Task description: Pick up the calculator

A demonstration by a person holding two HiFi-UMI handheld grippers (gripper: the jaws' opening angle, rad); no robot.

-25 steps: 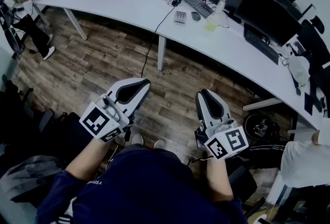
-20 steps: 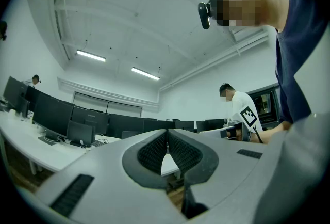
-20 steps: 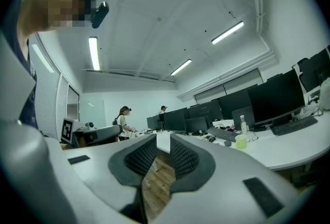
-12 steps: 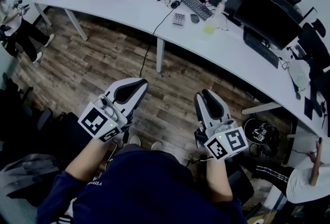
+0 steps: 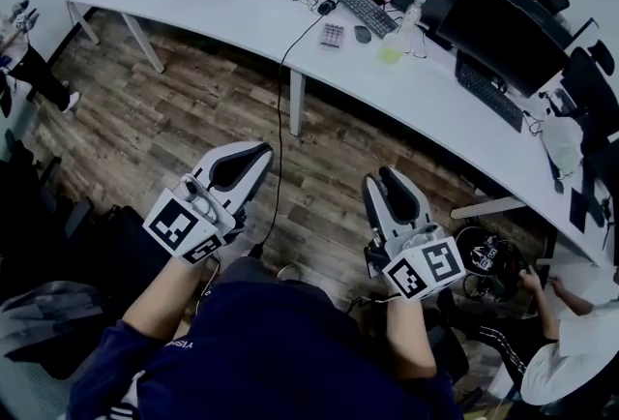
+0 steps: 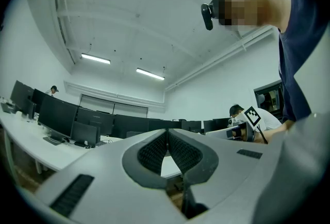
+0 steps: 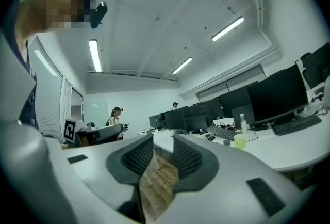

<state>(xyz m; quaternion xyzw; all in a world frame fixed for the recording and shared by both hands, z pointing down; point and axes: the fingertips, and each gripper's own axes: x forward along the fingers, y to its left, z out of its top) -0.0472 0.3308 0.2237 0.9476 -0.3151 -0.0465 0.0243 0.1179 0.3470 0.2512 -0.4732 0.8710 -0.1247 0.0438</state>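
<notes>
Grey calculator (image 5: 334,33) lies well beyond the right hand-held gripper (image 5: 379,177), whose empty jaws just opened.

Long ceiling strip lights (image 6: 96,58) give even, cool, bright light in both gripper views and glare white against the pale ceiling. The head view is dimmer and bluish, with soft shadow under the white desk (image 5: 261,16) and dark corners. All views bulge at the edges, the gripper views are ringed in black, and the left gripper (image 6: 166,132) and right gripper (image 7: 162,140) blur near the lens.
</notes>
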